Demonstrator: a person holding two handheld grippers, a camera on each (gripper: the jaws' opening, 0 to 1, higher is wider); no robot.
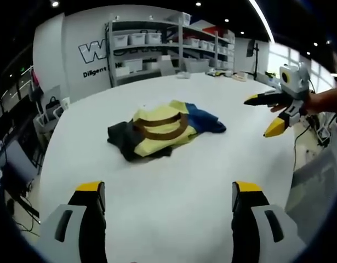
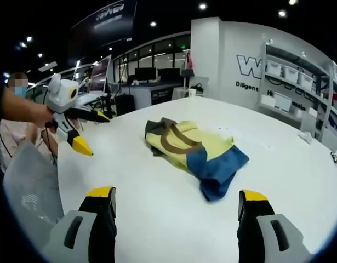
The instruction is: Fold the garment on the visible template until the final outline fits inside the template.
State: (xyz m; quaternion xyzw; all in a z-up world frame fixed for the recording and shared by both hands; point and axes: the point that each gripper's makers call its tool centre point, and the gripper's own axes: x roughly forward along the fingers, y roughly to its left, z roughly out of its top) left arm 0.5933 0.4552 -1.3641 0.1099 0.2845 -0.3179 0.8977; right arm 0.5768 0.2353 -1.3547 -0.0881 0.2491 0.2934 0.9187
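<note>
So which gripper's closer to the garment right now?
Right, slightly. The right gripper sits just off the blue end of the garment; the left gripper hangs back from its dark end, neither touching.

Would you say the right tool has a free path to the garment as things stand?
Probably yes. The right tool is open and points at the garment, with bare white table between them. The left tool hangs off to one side, apart from the cloth, so nothing blocks the approach.
</note>
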